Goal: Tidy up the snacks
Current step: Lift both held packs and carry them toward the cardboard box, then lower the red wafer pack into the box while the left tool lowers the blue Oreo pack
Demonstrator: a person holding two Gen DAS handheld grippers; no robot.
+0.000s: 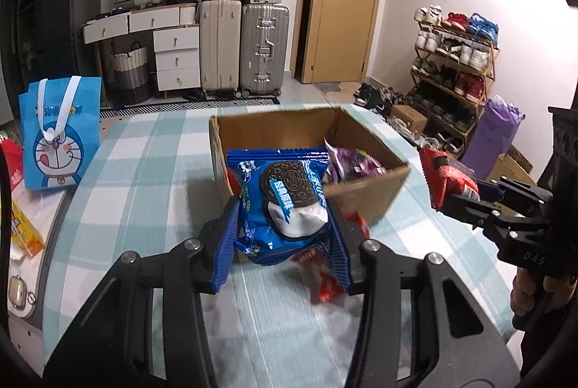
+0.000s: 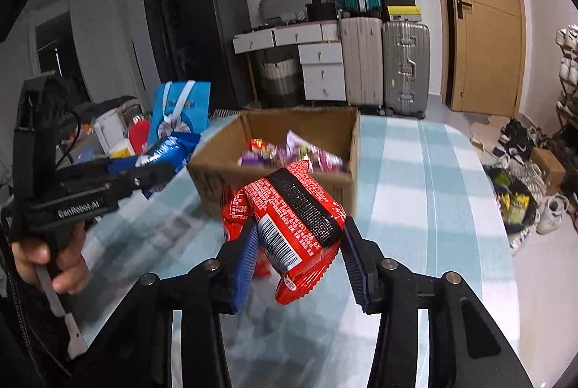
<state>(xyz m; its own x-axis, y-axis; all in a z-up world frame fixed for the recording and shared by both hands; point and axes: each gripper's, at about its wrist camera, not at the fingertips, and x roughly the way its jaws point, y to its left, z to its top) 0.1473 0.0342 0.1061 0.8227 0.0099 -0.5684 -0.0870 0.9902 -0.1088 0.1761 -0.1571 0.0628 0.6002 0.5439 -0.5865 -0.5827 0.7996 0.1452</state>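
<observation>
Left gripper clamped on a blue Oreo packet, held up just in front of the cardboard box. Right gripper clenched on a red snack packet, also lifted just short of the box. More red packets lying near the box on the checked tablecloth.

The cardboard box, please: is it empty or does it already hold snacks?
Partly filled: the cardboard box holds purple packets below its open rim.

Black claw; ribbed blue pads
</observation>
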